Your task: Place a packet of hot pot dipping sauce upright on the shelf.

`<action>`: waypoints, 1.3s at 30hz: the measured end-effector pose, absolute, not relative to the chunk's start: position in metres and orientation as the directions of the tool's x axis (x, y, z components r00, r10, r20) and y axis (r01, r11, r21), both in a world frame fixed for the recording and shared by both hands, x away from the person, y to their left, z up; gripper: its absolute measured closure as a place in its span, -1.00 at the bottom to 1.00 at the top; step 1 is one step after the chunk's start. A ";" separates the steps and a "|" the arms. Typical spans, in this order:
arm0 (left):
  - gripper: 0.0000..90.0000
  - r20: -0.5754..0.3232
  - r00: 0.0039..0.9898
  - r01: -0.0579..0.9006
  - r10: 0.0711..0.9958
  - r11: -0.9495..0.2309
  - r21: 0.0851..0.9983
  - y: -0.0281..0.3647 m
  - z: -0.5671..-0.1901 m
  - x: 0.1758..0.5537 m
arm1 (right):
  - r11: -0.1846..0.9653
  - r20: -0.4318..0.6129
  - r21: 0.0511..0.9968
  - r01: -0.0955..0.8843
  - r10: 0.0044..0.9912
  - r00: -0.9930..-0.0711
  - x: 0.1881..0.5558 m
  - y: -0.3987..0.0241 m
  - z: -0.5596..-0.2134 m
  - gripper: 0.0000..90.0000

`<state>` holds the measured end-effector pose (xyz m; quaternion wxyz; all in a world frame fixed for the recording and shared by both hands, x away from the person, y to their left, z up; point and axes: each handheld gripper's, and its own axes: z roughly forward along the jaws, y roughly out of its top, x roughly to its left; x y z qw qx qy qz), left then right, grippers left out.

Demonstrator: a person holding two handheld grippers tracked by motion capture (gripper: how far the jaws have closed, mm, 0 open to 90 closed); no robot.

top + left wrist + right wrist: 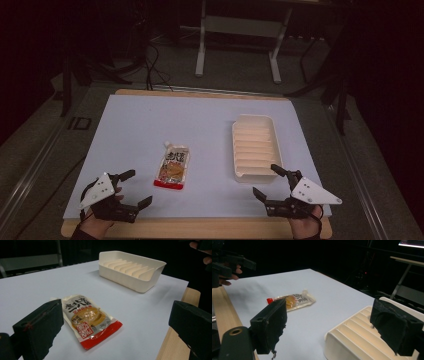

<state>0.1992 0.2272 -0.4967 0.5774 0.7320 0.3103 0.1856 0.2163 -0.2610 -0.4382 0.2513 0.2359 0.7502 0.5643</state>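
A flat food pouch with a red bottom edge lies on the white table surface, left of centre. To its right stands an empty cream ribbed tray. My left gripper is open near the front left edge, just left of the pouch, holding nothing. My right gripper is open at the front right, beside the near end of the tray, holding nothing. The pouch lies flat beyond the right gripper's jaws. The tray sits behind the pouch in the left gripper view.
The white surface rests on a wooden board whose edge runs along the front. A metal table frame stands on the floor behind, with cables nearby. The surroundings are dark.
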 end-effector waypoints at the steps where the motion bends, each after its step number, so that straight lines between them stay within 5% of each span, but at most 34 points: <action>1: -1.00 -0.087 0.740 0.240 0.666 -0.141 0.960 0.227 -0.497 0.199 | 0.252 -0.111 0.965 0.070 0.638 -0.762 0.216 -0.261 -0.438 -0.70; 17: -1.00 -0.175 0.759 0.298 0.627 -0.095 0.950 0.213 -0.485 0.198 | 0.248 -0.109 0.968 0.045 0.574 -0.812 0.209 -0.254 -0.432 -0.76; 39: -1.00 -0.131 0.749 0.311 0.650 -0.170 0.935 0.177 -0.455 0.241 | 0.199 -0.087 0.979 0.043 0.602 -0.794 0.202 -0.253 -0.426 -0.76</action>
